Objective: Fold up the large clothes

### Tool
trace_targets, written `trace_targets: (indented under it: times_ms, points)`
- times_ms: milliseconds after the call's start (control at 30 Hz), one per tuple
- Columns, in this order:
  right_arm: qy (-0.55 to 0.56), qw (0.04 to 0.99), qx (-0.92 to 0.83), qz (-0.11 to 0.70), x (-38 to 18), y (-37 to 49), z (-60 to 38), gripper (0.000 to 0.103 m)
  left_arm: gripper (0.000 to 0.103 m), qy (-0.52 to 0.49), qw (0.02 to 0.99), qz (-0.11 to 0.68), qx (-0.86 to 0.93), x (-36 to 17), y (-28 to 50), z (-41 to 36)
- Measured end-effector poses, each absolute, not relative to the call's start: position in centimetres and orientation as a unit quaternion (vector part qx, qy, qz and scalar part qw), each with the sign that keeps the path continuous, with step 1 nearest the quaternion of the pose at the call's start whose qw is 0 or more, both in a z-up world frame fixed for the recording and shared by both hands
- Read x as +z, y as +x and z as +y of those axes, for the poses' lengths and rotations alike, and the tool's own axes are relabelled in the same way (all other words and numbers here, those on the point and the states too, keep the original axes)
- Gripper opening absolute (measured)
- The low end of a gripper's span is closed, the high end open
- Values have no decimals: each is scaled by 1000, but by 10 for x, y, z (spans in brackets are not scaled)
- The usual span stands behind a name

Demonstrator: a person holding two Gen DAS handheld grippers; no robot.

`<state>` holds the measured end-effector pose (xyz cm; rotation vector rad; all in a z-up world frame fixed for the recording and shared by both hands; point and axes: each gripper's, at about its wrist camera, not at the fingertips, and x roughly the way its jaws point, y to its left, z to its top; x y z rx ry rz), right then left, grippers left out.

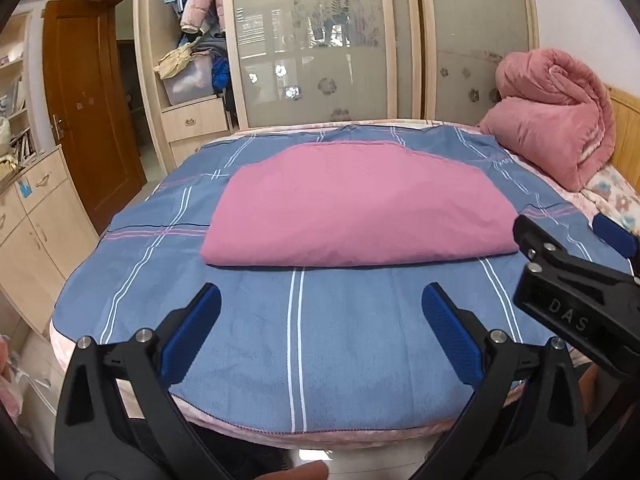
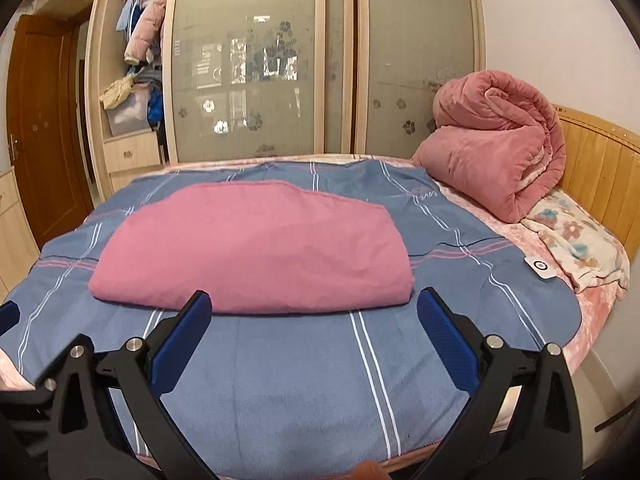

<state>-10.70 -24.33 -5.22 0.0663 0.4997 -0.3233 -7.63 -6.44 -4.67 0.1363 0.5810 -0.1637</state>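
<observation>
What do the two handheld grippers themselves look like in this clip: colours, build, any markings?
Both the left gripper and the right gripper have black plastic arms with triangular cut-outs, silver pivot bolts, and blue ribbed pads on the fingers. The right gripper's body, seen from the left wrist view, carries embossed letters "DAS". No cables or sleeves show.

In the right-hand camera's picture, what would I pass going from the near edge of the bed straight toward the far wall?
Open right claw → blue plaid bedsheet → folded pink cloth → frosted wardrobe doors.

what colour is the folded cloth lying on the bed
Pink, a dusty rose; the folded cloth shows best in the right wrist view.
</observation>
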Motion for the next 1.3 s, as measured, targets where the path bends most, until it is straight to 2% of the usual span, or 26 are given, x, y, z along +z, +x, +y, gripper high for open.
trace_targets:
  times_ms: [1300]
  points:
    - [31, 955, -155, 251, -55, -106, -244, 102, 101, 49, 954, 285, -82, -48, -72, -51]
